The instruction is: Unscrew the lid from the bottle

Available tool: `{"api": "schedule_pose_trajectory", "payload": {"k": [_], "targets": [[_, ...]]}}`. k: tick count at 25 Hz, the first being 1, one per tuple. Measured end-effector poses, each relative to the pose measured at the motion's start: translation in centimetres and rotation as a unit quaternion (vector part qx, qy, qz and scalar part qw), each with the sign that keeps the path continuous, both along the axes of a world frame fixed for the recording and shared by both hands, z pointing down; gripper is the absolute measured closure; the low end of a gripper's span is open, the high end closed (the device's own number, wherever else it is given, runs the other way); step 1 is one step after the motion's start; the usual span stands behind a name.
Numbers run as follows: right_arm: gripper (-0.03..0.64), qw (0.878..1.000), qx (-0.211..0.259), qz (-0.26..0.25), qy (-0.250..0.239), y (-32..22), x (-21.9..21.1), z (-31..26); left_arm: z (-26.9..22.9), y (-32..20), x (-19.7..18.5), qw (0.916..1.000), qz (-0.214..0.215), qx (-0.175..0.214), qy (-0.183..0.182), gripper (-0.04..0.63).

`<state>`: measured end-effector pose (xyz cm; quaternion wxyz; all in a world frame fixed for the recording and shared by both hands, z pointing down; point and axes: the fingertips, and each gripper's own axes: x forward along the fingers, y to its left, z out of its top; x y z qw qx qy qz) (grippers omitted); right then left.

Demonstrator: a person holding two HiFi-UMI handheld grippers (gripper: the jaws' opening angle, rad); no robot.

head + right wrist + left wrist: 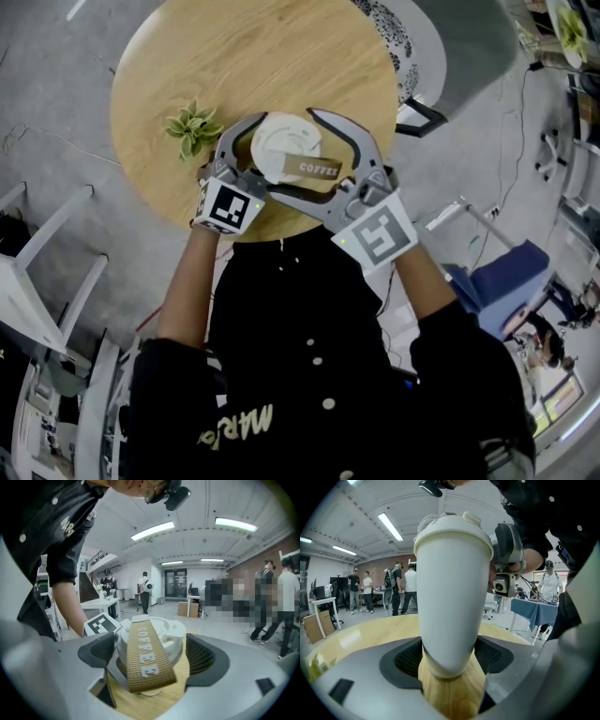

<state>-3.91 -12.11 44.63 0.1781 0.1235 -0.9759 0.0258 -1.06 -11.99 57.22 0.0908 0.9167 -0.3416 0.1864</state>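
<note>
L gripper [449,665] clamps smooth white tapered bottle [451,592]; R gripper [151,657] slack round domed lid [174,631] w/ woven tan strap [142,644].

1. "COFFEE", in pale capitals, stands on the tan woven strap [317,170] lying across the lid [281,141] of the white bottle [450,597]. It reads along the strap in the head view and runs down the strap in the right gripper view.
2. The person's black shirt [309,375] carries pale lettering, seen upside down in the head view. "MAR" can be read (the letters after it are too unclear).
3. The left marker cube [228,206] and the right marker cube [378,234] each show a black-and-white square pattern, with no letters or numbers.
</note>
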Motion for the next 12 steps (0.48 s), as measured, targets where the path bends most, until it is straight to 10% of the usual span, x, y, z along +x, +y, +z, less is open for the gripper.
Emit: {"api": "schedule_pose_trajectory", "payload": {"k": [4,12], "targets": [[0.178,1.0,0.031,-0.001,-0.001,0.0,-0.5,0.1,-0.2,-0.1,0.2,0.9998,-0.006,0.003,0.02,0.253],[0.181,0.985,0.009,-0.17,0.041,2.3,0.4,0.9,-0.2,1.2,0.4,0.9976,0.068,-0.007,-0.004,0.253]]}}
